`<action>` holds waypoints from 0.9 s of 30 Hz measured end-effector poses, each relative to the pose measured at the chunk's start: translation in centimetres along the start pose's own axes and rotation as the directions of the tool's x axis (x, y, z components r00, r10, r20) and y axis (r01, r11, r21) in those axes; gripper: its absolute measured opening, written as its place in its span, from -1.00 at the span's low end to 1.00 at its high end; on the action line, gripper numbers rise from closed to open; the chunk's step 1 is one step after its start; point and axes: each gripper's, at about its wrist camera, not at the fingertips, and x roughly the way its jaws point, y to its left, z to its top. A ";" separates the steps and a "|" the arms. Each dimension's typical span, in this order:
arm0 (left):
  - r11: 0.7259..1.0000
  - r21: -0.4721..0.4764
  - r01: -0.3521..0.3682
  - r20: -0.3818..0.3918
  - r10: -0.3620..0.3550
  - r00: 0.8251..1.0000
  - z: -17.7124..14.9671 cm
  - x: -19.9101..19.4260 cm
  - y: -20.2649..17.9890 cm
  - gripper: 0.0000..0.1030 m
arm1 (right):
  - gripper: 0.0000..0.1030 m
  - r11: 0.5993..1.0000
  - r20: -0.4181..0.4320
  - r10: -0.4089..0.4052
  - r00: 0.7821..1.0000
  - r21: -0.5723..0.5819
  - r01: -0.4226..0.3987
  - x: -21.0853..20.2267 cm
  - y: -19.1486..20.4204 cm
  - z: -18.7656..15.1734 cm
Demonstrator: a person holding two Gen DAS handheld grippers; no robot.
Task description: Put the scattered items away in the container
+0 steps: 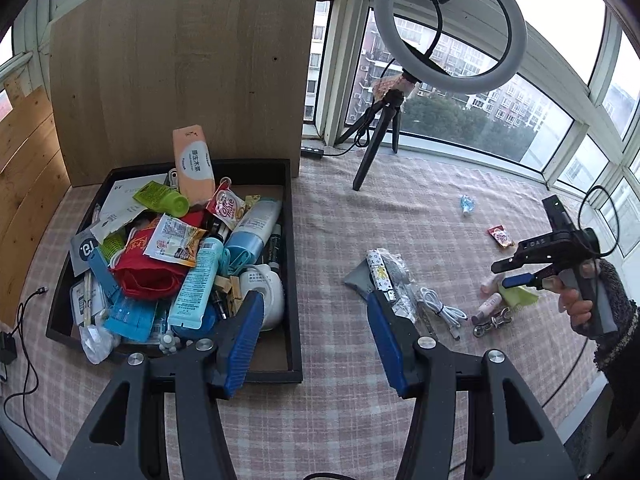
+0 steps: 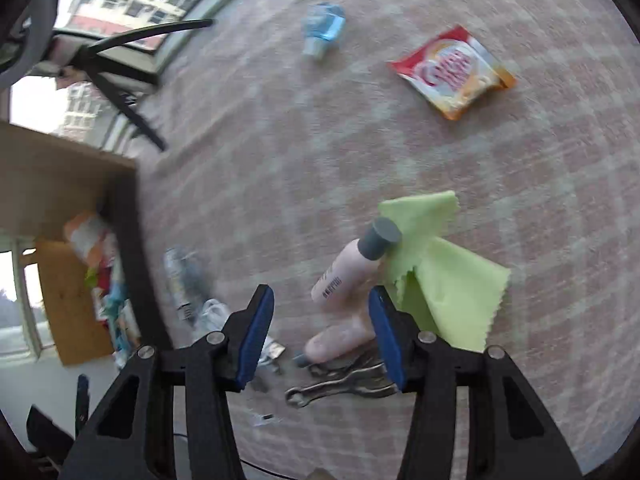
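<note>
both grippers apart, holding nothing: left gripper (image 1: 316,336), right gripper (image 2: 322,332). pink bottle (image 2: 346,270) at 12 o'clock, just past right tips. go down slow, squeeze middle, then carry to tray (image 1: 294,280).

A pink-and-cream checked cloth (image 2: 360,140) covers the tabletop. On it lie a lime-green rag (image 2: 448,268) (zigzag-edged), a pale pink bottle (image 2: 344,272) with grey cap, a red-and-orange sachet (image 2: 452,72) and a light blue wrapper (image 2: 324,28). The tray (image 1: 294,280) is black.

Black grippers, blue fingers (image 1: 244,340), fuzzy grey sleeve (image 1: 618,312)
</note>
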 end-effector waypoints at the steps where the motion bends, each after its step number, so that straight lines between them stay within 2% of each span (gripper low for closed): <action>1: 1.000 -0.006 0.000 -0.002 0.000 1.000 0.0 0.0 0.2 0.00 | -0.05 0.998 0.090 -0.062 0.994 -0.017 0.064 -1.7 0.2 0.6; 2: 1.000 -0.013 0.000 -0.003 0.000 1.000 0.0 0.0 0.4 0.00 | -0.05 0.991 0.177 -0.120 0.977 -0.035 0.128 -3.2 0.3 1.6; 4: 1.000 -0.021 -0.007 -0.002 0.007 1.000 0.0 -0.1 0.6 0.00 | -0.11 0.969 0.260 -0.223 0.939 -0.042 0.242 -4.8 -1.5 3.9; 5: 1.000 -0.023 -0.012 -0.002 0.011 1.000 0.0 -0.1 0.7 0.00 | -0.51 0.955 0.275 -0.280 0.920 -0.020 0.297 -5.0 -2.6 4.7; 6: 1.000 -0.025 -0.016 -0.003 0.016 1.000 0.0 0.0 0.8 0.00 | -0.65 0.945 0.271 -0.314 0.910 -0.006 0.328 -4.9 -4.0 5.5; 7: 0.999 -0.027 -0.021 -0.005 0.021 1.000 0.0 0.0 0.9 0.00 | -0.77 0.945 0.247 -0.317 0.916 0.000 0.327 -4.3 -5.2 6.2; 9: 0.999 -0.031 -0.034 -0.009 0.034 0.999 0.0 0.2 0.9 0.00 | -0.85 0.950 0.195 -0.312 0.930 0.036 0.311 -2.7 -6.6 8.2; 12: 0.997 -0.044 -0.055 -0.018 0.055 0.998 0.0 0.6 1.2 0.00 | -0.85 0.936 0.204 -0.352 0.914 0.078 0.343 -1.5 -7.7 10.0; 15: 0.995 -0.060 -0.074 -0.027 0.073 0.997 0.0 0.9 1.7 0.00 | -0.85 0.943 0.176 -0.325 0.929 0.130 0.305 -0.7 -8.9 11.6; 18: 0.994 -0.073 -0.081 -0.033 0.078 0.996 0.1 1.1 2.1 0.00 | -0.87 0.939 0.147 -0.338 0.930 0.124 0.322 -0.8 -9.1 12.1; 21: 0.995 -0.070 -0.072 -0.034 0.070 0.997 0.2 1.3 2.0 0.00 | -0.87 0.951 0.092 -0.298 0.950 0.114 0.288 -1.2 -9.1 10.6; 22: 0.995 -0.066 -0.069 -0.031 0.067 0.997 0.3 1.3 1.8 0.00 | -0.86 0.965 0.057 -0.255 0.965 0.083 0.250 -1.1 -8.6 9.6; 23: 0.996 -0.063 -0.064 -0.030 0.062 0.998 0.4 1.3 1.7 0.00 | -0.86 0.985 0.005 -0.174 0.985 0.020 0.174 -0.9 -7.6 8.2; 24: 0.997 -0.058 -0.058 -0.030 0.057 0.998 0.4 1.4 1.6 0.00 | -0.86 0.995 -0.047 -0.085 0.995 -0.058 0.083 -0.8 -6.3 6.8; 25: 0.997 -0.053 -0.055 -0.032 0.053 0.998 0.5 1.4 1.4 0.00 | -0.86 0.992 -0.062 -0.038 0.997 -0.126 0.030 -1.4 -5.0 5.5; 27: 0.998 -0.040 -0.055 -0.037 0.053 0.998 0.7 1.6 1.1 0.00 | -0.86 0.981 0.029 -0.067 0.997 -0.179 0.071 -3.6 -3.6 4.8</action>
